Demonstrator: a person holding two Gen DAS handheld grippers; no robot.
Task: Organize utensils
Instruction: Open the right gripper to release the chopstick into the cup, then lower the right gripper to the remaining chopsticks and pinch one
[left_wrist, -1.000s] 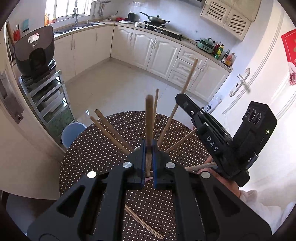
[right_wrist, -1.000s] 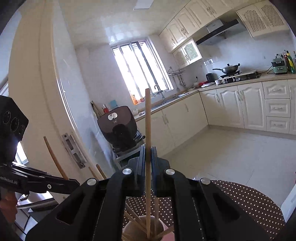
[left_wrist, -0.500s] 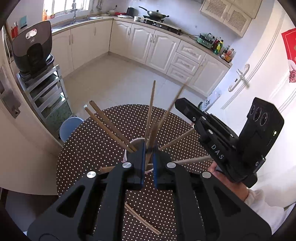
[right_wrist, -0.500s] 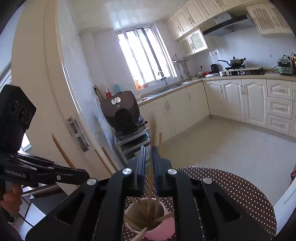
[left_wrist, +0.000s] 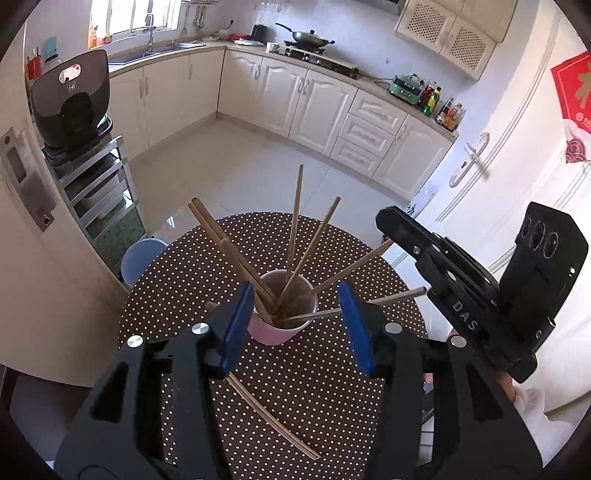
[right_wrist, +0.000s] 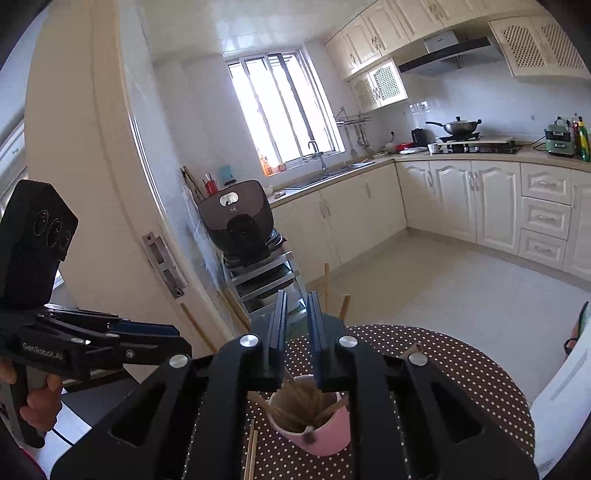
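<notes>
Fingers of both the left gripper (left_wrist: 295, 325) and right gripper (right_wrist: 298, 332) are opening empty over the pink ceramic cup (left_wrist: 275, 334) of wooden chopsticks (left_wrist: 295, 221); retreat straight upward, avoiding the splayed sticks.

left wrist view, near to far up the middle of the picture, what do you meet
loose chopsticks lying on the polka-dot table → pink cup holding a fan of chopsticks → pale tiled floor → white cabinets → wok on the stove
</notes>
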